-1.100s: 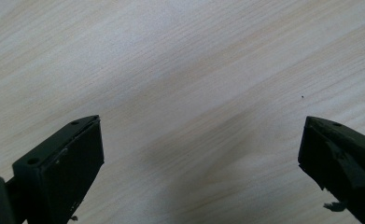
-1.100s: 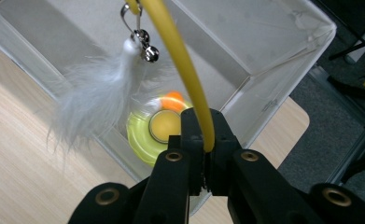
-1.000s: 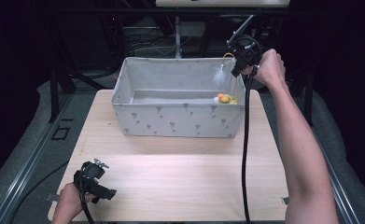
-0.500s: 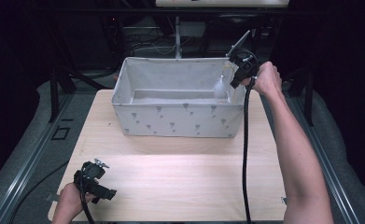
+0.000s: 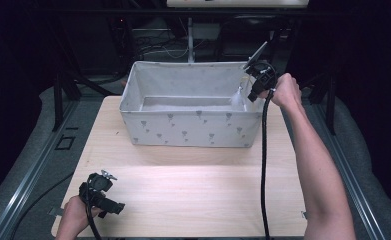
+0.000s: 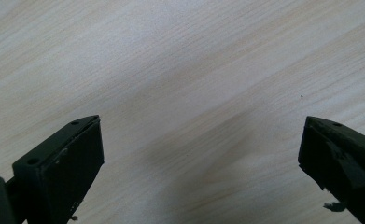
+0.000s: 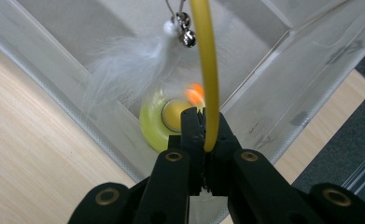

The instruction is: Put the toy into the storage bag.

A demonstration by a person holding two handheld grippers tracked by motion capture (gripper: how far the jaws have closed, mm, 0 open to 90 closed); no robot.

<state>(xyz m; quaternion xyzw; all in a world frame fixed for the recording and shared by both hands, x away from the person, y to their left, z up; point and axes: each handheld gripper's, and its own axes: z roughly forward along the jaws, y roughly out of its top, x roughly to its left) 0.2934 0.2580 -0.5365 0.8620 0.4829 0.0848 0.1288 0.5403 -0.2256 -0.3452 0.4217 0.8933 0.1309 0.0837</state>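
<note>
My right gripper (image 7: 203, 126) is shut on a thin yellow rod (image 7: 208, 60) of a toy. A white feather (image 7: 129, 65) and small silver bells (image 7: 185, 30) hang beside the rod, and a round yellow base (image 7: 164, 119) with an orange bit (image 7: 195, 93) lies beyond it. In the high view the right gripper (image 5: 253, 89) hangs over the right end of the grey fabric bin (image 5: 193, 127), with the feather (image 5: 238, 97) dangling inside. My left gripper (image 5: 114, 206) rests at the table's front left, its jaws open over bare wood (image 6: 199, 154).
The bin stands at the back middle of the light wooden table (image 5: 193, 200). A black cable (image 5: 263, 165) trails from the right gripper down across the table's right side. Dark frames and cables stand behind the bin.
The right hand has sunk with the toy toward the bin's right end. The yellow and orange part has dropped behind the bin wall in the high view. The left hand has stayed put.
</note>
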